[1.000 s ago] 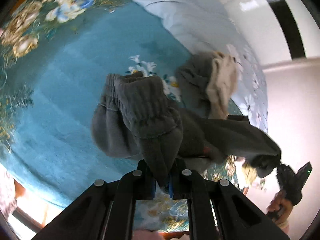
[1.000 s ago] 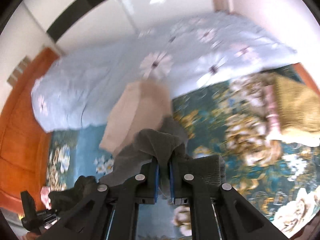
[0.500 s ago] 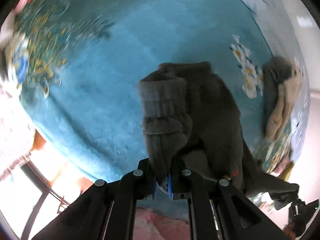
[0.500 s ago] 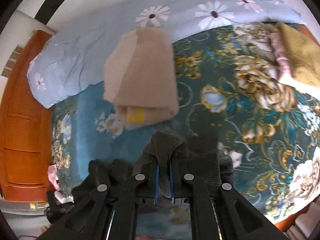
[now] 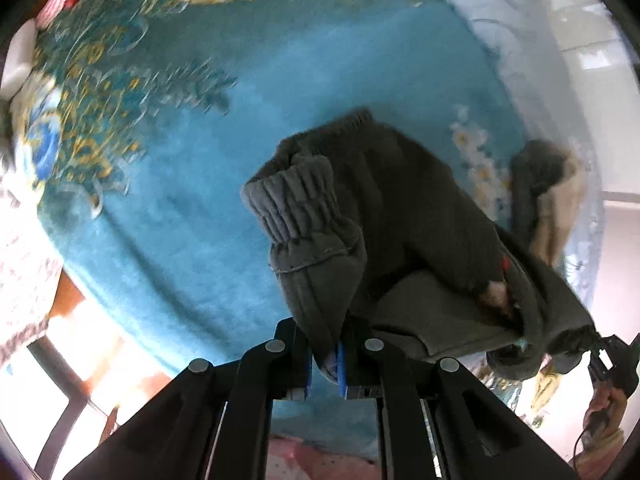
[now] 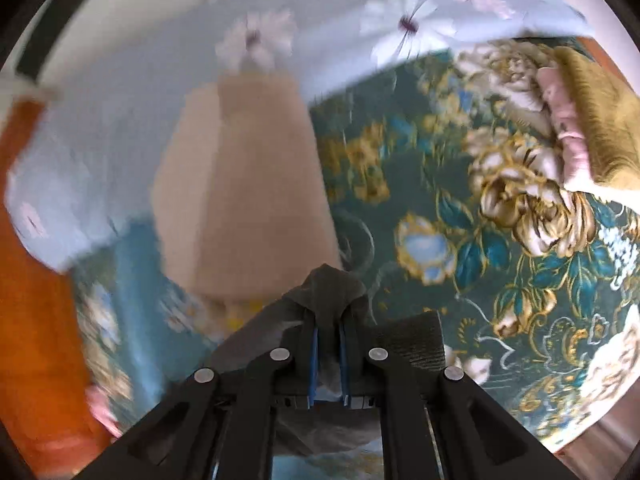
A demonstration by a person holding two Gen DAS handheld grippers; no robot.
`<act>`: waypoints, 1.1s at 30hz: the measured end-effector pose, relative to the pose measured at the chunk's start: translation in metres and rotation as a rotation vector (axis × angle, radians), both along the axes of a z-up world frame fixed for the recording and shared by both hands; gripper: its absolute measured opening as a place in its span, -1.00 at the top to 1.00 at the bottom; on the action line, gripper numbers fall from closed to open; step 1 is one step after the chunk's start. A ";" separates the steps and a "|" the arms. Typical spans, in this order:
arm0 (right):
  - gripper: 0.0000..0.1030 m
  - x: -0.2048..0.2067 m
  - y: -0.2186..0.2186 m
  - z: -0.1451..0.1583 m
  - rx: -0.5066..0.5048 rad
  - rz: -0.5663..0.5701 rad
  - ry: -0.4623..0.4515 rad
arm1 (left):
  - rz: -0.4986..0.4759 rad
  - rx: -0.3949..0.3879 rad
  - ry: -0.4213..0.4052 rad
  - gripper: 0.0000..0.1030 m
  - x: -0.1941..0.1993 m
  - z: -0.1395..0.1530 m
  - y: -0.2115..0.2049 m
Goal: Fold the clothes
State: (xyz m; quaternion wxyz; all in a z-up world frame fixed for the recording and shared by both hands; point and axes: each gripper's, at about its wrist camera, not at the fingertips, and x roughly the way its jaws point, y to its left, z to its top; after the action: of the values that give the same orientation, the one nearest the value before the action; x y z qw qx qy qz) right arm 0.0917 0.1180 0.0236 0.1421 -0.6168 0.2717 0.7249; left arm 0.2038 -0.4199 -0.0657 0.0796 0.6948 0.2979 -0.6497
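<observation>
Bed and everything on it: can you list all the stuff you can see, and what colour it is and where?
grey garment: one, dark grey with ribbed cuffs, stretched between both grippers above the blanket
blanket: one, teal with gold and blue flowers, covering the bed
folded beige garment: one, beige, on the blanket near the quilt
quilt: one, pale blue with daisies, along the far side of the bed
olive cloth: one, olive-gold with pink under it, at the blanket's edge
wooden bed frame: one, orange-brown, beside the blanket
left gripper: one, black with blue pads, shut on the grey garment
right gripper: one, black with blue pads, shut on the grey garment
</observation>
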 end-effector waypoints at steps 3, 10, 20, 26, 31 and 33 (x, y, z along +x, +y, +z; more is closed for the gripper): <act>0.75 0.002 -0.006 -0.010 0.013 0.029 -0.017 | -0.003 0.001 -0.026 0.81 0.003 -0.004 0.001; 0.71 0.001 0.020 -0.001 -0.046 -0.029 0.058 | -0.078 -0.046 -0.045 0.75 -0.015 0.001 0.013; -0.12 0.051 0.064 0.011 -0.013 -0.150 0.178 | -0.103 -0.100 -0.071 0.67 -0.027 0.007 0.022; -0.21 0.095 0.064 -0.011 -0.124 -0.128 0.147 | -0.108 -0.145 -0.097 0.66 -0.026 0.006 0.031; -0.24 0.121 -0.023 -0.069 -0.206 0.154 -0.021 | -0.084 -0.174 -0.107 0.67 -0.021 0.012 0.034; -0.24 0.124 -0.054 -0.079 -0.212 0.271 -0.048 | -0.083 -0.189 -0.103 0.68 -0.024 0.014 0.038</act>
State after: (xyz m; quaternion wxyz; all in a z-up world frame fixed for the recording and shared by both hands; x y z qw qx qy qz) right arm 0.2153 0.0641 -0.0553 -0.0165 -0.6764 0.2576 0.6898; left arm 0.1795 -0.3824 -0.0522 0.1329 0.7284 0.2020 -0.6410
